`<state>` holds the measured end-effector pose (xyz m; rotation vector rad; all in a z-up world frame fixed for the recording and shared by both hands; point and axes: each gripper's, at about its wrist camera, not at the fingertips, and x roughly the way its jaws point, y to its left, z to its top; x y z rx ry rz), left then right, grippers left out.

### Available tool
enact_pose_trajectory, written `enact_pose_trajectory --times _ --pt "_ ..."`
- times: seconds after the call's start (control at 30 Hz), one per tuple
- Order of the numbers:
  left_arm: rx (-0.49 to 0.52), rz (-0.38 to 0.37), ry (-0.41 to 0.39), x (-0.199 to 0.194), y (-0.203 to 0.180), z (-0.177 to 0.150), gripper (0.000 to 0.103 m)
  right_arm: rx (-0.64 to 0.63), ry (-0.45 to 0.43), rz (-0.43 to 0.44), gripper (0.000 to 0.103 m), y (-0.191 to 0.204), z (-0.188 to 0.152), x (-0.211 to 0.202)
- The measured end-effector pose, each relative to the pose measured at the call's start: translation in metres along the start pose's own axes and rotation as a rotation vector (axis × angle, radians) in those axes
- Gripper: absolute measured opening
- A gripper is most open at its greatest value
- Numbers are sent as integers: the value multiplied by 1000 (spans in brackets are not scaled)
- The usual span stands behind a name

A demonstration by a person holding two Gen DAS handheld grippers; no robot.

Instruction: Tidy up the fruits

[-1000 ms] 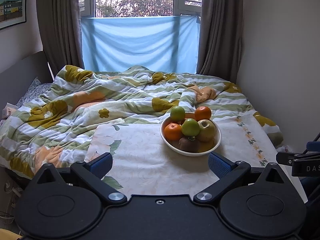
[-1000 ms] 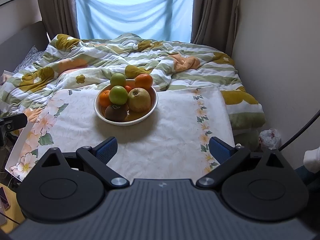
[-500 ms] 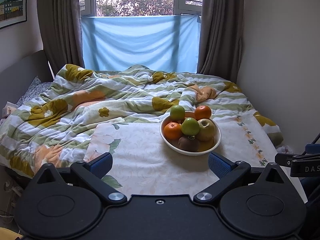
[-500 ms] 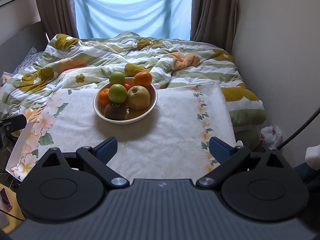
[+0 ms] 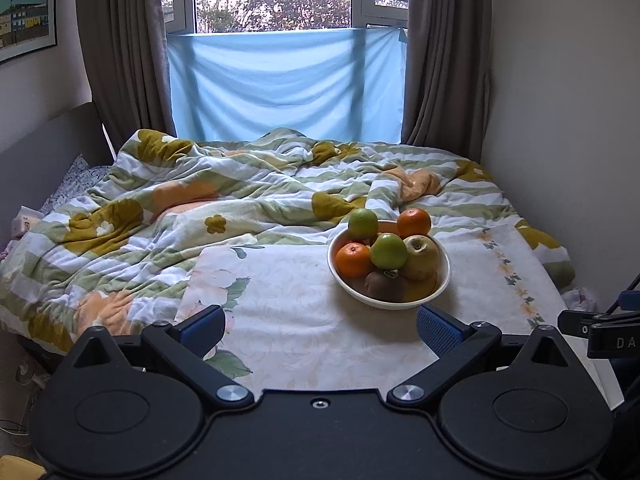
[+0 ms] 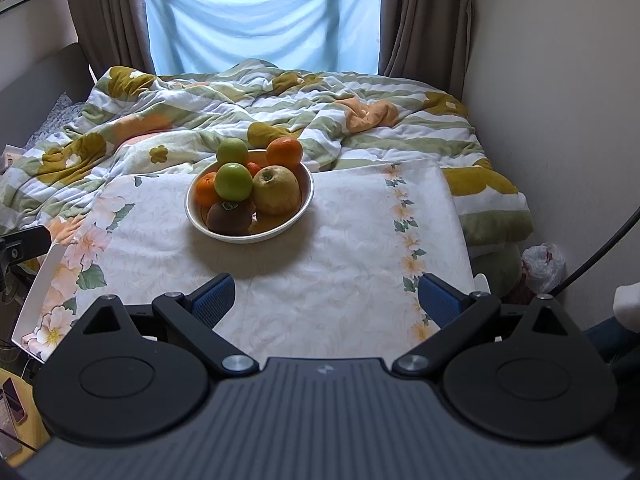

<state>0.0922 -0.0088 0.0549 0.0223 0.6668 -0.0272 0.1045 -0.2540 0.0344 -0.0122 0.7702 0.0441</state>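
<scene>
All the fruit sits heaped in one white bowl [image 6: 250, 236] on the flower-patterned tabletop [image 6: 352, 264], toward its far side by the rumpled quilt [image 6: 200, 120]. In the bowl: two green apples [image 6: 233, 181], a yellow-brown apple [image 6: 277, 190] on the right, oranges [image 6: 284, 151] at the far right and near left, and a brown kiwi [image 6: 231, 219] at the near rim. Nothing lies loose on the cloth.

Both tongs stand wide and empty: the left tongs [image 5: 320, 330] hang over the near edge with the bowl ahead and a little right, the right tongs [image 6: 326, 298] over the near middle with the bowl ahead and a little left.

This would fit fruit already gathered into the bowl, or a full bowl waiting to be sorted out onto the cloth; the pictures do not settle which.

If any fruit is to be handled, the pile likely matters most. The upper green apple and the yellow-brown apple rest on others, so a grip from above across the widest part, closing gently, should avoid nudging neighbours over the rim. Round, smooth skins may slip. The shallow bowl could slide, so steadying its rim with the other tongs may help.
</scene>
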Motion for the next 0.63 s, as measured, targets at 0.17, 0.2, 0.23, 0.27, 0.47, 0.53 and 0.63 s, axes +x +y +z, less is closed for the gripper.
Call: enact_pose_trajectory --times 0.17,0.2,0.23,0.27,0.47,0.53,0.63 --pt "-24 3 15 2 3 -2 103 4 5 2 103 0 1 2" --pt "-26 5 10 2 3 -2 103 4 6 3 103 0 1 2" --pt "-26 -1 4 1 4 -2 103 3 5 2 103 0 1 2" --pt "-29 -2 1 0 4 -2 103 4 3 1 103 -1 1 2" --pt "-30 30 -15 0 5 -1 103 6 2 2 103 -1 2 2" --pt "-35 23 -24 0 6 -2 103 6 3 3 103 -2 2 2" --pt "-41 17 -23 1 6 -2 103 7 4 3 103 -2 1 2"
